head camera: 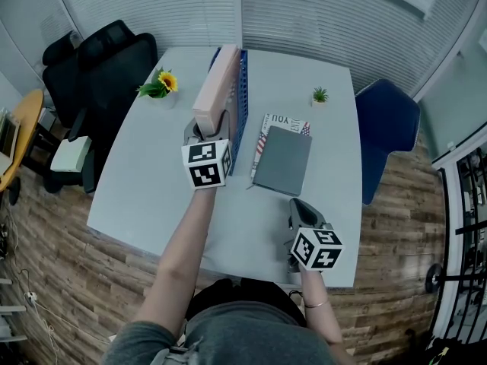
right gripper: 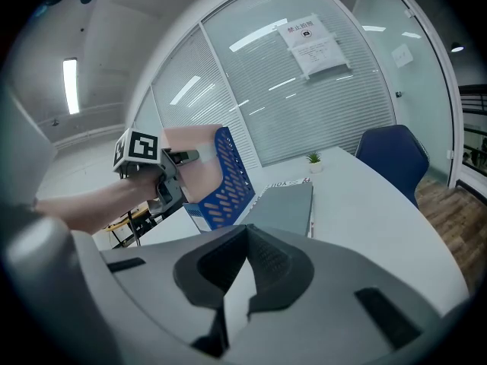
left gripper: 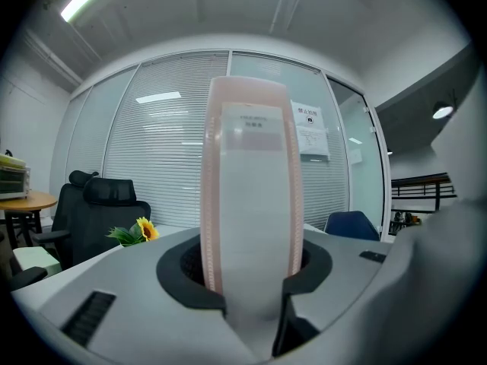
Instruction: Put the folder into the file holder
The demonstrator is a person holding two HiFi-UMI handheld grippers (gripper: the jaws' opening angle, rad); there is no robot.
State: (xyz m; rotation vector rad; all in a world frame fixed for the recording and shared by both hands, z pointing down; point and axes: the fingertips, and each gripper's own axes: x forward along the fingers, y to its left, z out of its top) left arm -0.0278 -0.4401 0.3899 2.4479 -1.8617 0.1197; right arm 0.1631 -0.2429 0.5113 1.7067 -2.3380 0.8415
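Right gripper [head camera: 300, 206] by body, jaws together, empty, left gripper [head camera: 207, 130] on outstretched arm, jaws wide around 1 folder [head camera: 217, 86], standing in 1 file holder [head camera: 242, 105]

The bare left arm [head camera: 185, 245] stretches from the lower middle of the head view up to the centre. It holds the left tongs [head camera: 205, 134] pointing toward the top of the frame. Their jaws stand wide, one on each side of the pink folder [left gripper: 251, 204]. The right tongs [head camera: 299, 219] are held at the lower right, close to the body, with the jaws together and nothing between them.
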